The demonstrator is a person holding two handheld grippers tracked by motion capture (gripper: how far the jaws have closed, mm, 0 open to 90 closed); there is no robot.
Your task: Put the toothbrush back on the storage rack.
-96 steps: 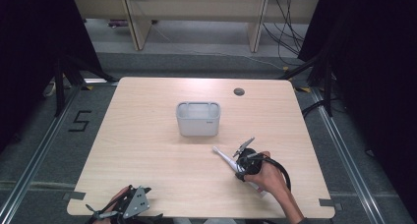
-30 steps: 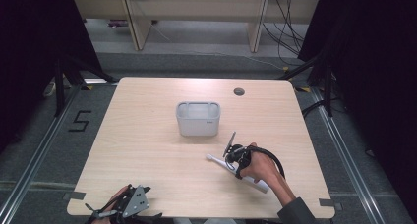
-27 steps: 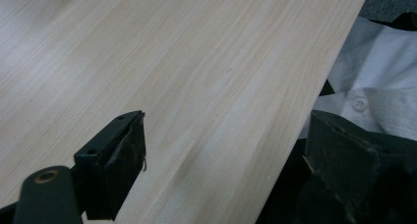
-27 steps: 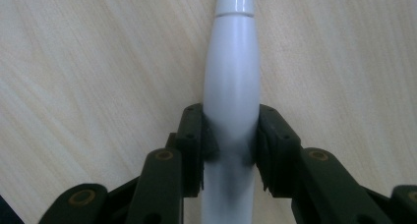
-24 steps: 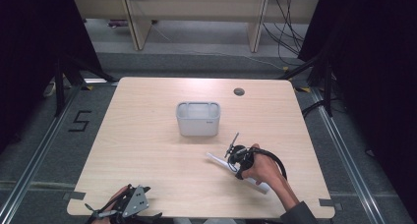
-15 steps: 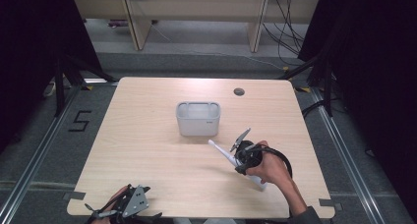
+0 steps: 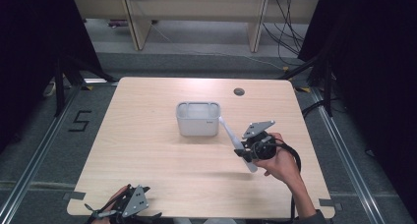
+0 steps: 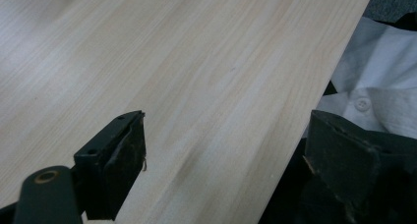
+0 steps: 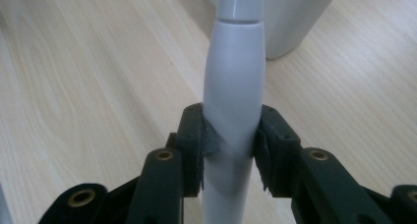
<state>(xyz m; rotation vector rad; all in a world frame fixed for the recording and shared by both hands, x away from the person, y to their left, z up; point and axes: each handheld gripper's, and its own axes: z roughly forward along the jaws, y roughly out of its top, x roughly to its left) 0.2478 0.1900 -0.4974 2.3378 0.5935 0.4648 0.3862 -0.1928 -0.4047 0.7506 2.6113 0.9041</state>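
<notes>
Right gripper (image 7: 246, 148): jaws clamped on the thick handle of a white electric toothbrush (image 7: 231, 135); both pads (image 9: 212, 140) press its sides.
Toothbrush: held clear of the table (image 7: 147, 135), tilted, with its thin end pointing at the white container (image 7: 197, 119) and near that container's right front corner.
Container: upright, near the table's middle.
Left gripper (image 7: 105, 211): at the table's near left edge, jaws wide apart, nothing between them; bare wood (image 8: 196, 76) beneath.
Right hand (image 7: 278, 160): grips the right gripper's body.
</notes>
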